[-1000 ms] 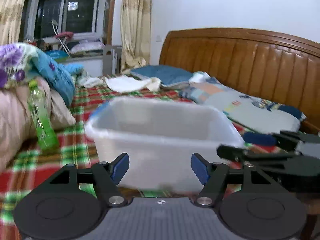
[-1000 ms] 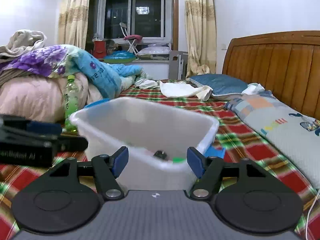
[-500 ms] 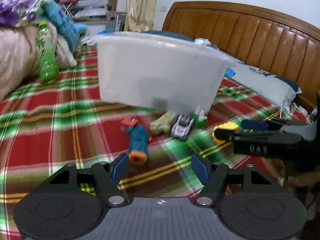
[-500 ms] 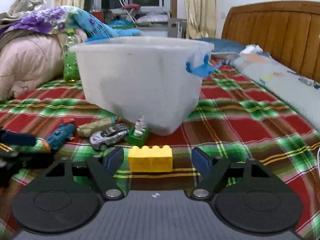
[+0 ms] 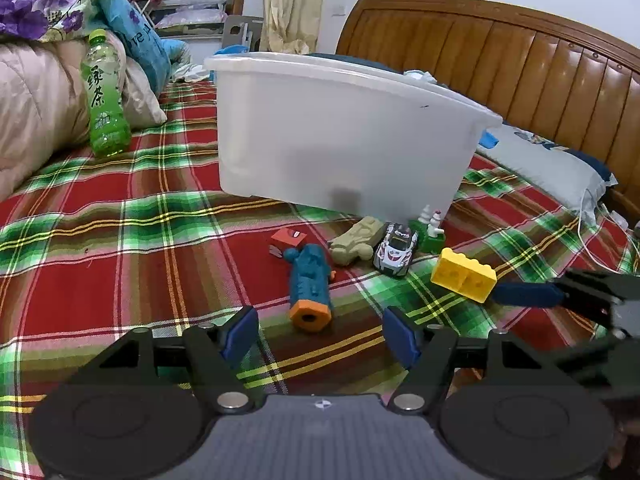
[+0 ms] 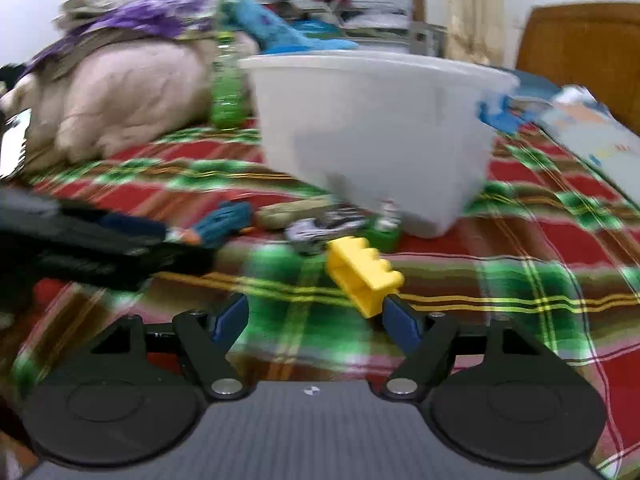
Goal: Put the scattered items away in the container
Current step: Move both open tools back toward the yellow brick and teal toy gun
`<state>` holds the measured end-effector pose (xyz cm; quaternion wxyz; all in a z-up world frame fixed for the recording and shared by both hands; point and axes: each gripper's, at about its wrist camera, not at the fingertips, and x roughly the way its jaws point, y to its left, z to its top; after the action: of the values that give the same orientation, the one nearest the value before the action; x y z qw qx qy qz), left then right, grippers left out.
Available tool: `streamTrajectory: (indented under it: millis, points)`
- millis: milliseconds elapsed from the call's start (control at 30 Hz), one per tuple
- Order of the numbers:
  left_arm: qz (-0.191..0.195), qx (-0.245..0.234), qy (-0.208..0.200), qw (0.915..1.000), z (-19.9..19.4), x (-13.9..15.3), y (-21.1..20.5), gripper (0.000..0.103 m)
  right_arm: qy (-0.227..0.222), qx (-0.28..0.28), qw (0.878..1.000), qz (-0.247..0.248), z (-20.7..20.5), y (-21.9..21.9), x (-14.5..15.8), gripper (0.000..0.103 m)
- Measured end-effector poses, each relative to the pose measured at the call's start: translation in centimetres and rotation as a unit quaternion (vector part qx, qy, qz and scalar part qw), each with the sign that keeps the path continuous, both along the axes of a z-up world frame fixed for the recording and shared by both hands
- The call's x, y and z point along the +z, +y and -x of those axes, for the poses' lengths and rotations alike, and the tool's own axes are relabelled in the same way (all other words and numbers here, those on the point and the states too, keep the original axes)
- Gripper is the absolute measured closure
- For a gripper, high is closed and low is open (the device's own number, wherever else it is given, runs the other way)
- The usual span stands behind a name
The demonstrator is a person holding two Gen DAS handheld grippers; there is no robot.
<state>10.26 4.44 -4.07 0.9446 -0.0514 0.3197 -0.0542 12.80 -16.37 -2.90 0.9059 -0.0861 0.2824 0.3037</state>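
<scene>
A white plastic bin (image 5: 344, 136) stands on the plaid bedspread, also in the right wrist view (image 6: 376, 136). Toys lie in front of it: a teal toy with an orange end (image 5: 310, 286), a red block (image 5: 288, 238), a tan figure (image 5: 354, 242), a white toy car (image 5: 396, 248), a green piece (image 5: 430, 234) and a yellow brick (image 5: 464, 275). My left gripper (image 5: 320, 334) is open just short of the teal toy. My right gripper (image 6: 314, 318) is open; the tipped yellow brick (image 6: 362, 276) touches its right finger (image 6: 400, 320).
A green tea bottle (image 5: 105, 96) leans on a pink quilt (image 5: 36, 108) at the left. A wooden headboard (image 5: 500, 56) and a pillow (image 5: 548, 160) lie to the right. A white cable (image 5: 588, 236) runs along the bedspread there.
Both grippers dropped from bin height down to the toys. The right view has swung and blurred, and the yellow brick has tipped from flat onto its edge against the right finger.
</scene>
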Motion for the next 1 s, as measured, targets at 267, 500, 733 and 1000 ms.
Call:
streamTrajectory:
  millis: [267,500,733,1000]
  points:
    - [-0.010,-0.008,-0.002,0.9999,-1.6,0.2,-0.8,0.031,-0.038,-0.054,0.998,0.022,-2.7,-0.6,0.6,0.043]
    - [-0.009,0.000,0.005,0.9999,-2.9,0.1,-0.9,0.031,-0.014,-0.036,0.999,0.035,-3.7,0.1,-0.9,0.071]
    - [-0.027,-0.002,0.019,0.9995,-3.8,-1.1,-1.8,0.031,-0.004,-0.050,0.999,0.012,-2.0,0.1,-1.4,0.071]
    - [-0.025,-0.018,-0.022,0.9993,-2.2,-2.0,-1.8,0.023,-0.027,-0.074,0.997,0.024,-2.4,0.3,-2.0,0.032]
